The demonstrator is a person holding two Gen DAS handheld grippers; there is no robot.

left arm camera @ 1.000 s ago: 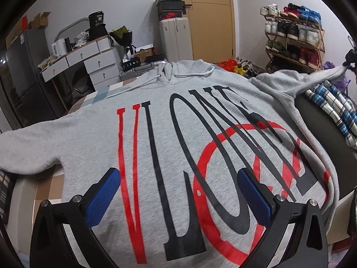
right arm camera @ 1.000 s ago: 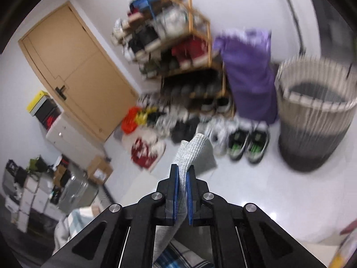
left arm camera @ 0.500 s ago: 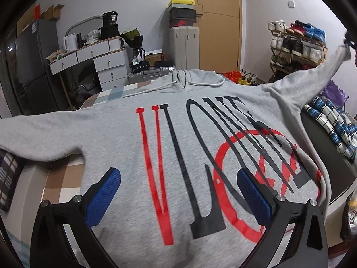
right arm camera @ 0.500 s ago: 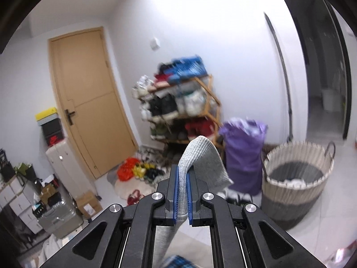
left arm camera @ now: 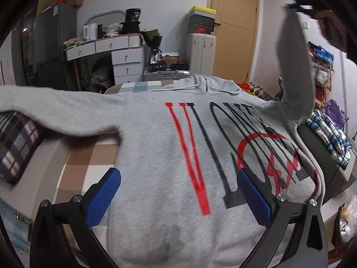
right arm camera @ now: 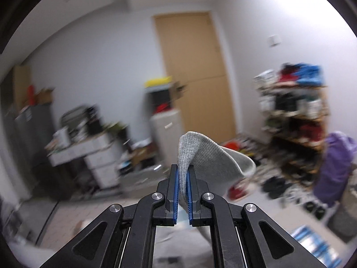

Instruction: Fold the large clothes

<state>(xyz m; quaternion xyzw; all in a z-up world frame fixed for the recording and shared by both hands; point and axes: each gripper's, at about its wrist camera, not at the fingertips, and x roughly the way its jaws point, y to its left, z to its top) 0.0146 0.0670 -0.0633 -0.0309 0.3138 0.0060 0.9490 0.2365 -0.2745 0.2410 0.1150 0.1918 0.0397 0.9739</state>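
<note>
Nearest me, L wrist view: my left gripper (left arm camera: 178, 192) hangs low over the hem end of a gray hoodie (left arm camera: 156, 156), jaws spread wide w/ nothing between the blue pads, touching no cloth that I can see. The hoodie lies flat, print side up, big red and black letters across the chest, on a bed w/ a brown-and-white checked cover (left arm camera: 89, 163). Its body isn't folded yet.

Further out, one sleeve (left arm camera: 55, 111) lies stretched flat toward the picture's left, over the bed's edge. The hood and drawstrings (left arm camera: 207, 84) sit at the far end.

At the picture's right, the other sleeve (left arm camera: 296, 71) is lifted steeply, cuff up top where my right gripper (left arm camera: 299, 7) pinches it. R wrist view confirms: right gripper's jaws closed tight on the ribbed cuff (right arm camera: 200, 154), cloth draping off to one side. Background there is blurred.

My read: early in the fold. This raised sleeve looks meant to go across the chest; then the flat sleeve, then the body remain.
</note>
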